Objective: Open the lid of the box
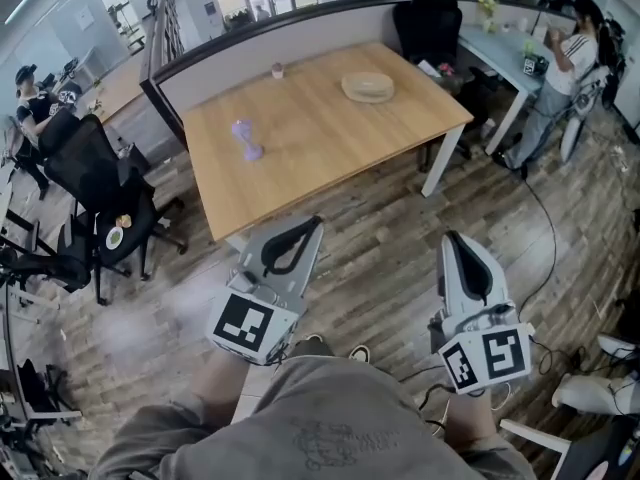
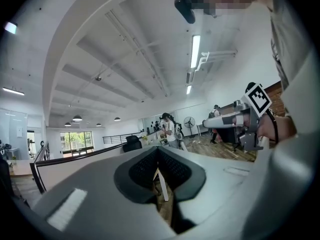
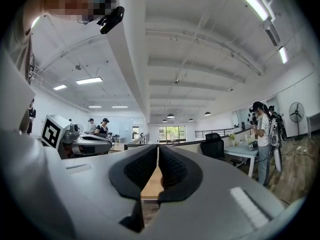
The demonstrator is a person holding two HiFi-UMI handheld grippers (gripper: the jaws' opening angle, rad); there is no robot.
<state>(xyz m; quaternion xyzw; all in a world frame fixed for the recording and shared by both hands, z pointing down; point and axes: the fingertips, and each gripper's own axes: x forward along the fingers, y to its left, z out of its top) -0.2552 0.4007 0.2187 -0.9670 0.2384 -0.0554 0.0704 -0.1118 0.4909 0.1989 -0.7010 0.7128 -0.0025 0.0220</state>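
Nothing is done yet: the left gripper (image 1: 308,230) and right gripper (image 1: 455,243), both closed and empty, are well apart from the box (image 1: 368,87) near the table's (image 1: 330,158) far edge.

Bright, even ceiling-strip light; strong fisheye bending at edges; near jaws blurred.

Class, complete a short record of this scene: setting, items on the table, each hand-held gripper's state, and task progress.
Setting: office, wooden table ahead of the person
On table: purple object, small pinkish item, round tan item (possibly the box; lid too small to tell)
Left hand-held gripper: shut, empty, short of the table
Right hand-held gripper: shut, empty, short of the table
Progress: not yet begun; nothing touched
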